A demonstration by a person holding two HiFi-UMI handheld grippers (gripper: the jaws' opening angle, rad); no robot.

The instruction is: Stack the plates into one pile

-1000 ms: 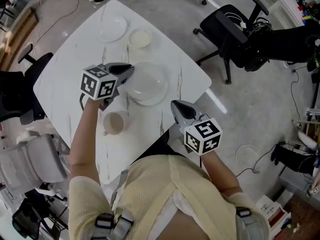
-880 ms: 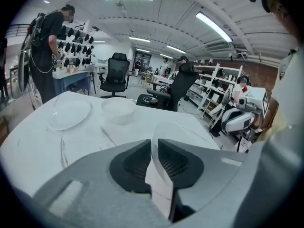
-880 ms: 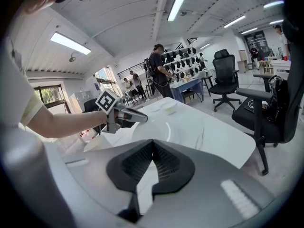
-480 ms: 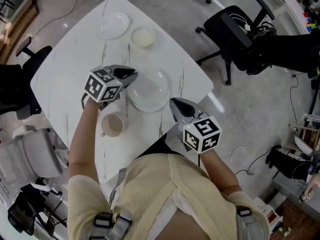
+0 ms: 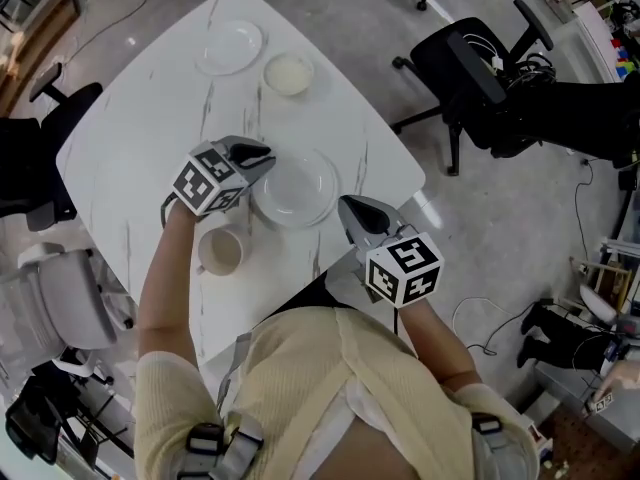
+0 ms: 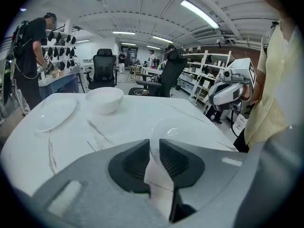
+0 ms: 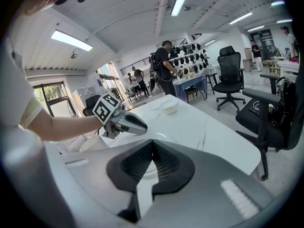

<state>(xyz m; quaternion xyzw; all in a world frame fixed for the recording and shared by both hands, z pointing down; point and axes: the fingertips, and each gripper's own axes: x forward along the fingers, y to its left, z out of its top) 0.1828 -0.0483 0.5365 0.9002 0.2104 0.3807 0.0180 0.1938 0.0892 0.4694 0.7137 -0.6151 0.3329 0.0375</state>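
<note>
Lowered since a second ago, the left gripper (image 5: 262, 156) sits at the left rim of the plate (image 5: 298, 186), mid-frame on the table (image 5: 140, 128) — its jaws opening, the rim between the fingers. The right gripper (image 5: 350, 208) — pressed together, empty — hovers just lower right of the plate.

The person is wearing a pale yellow ribbed knit top (image 5: 330, 368) with short sleeves (image 5: 165, 388) that are ending above the elbows, leaving both forearms bare. Grey webbing straps (image 5: 240, 448) with black plastic buckles (image 5: 205, 440) are lying over the top at the person's left side. Another grey strap (image 5: 492, 440) with a black buckle is sitting at the right side, while a paler, whiter fold of fabric (image 5: 350, 418) is showing at the lower middle.
</note>
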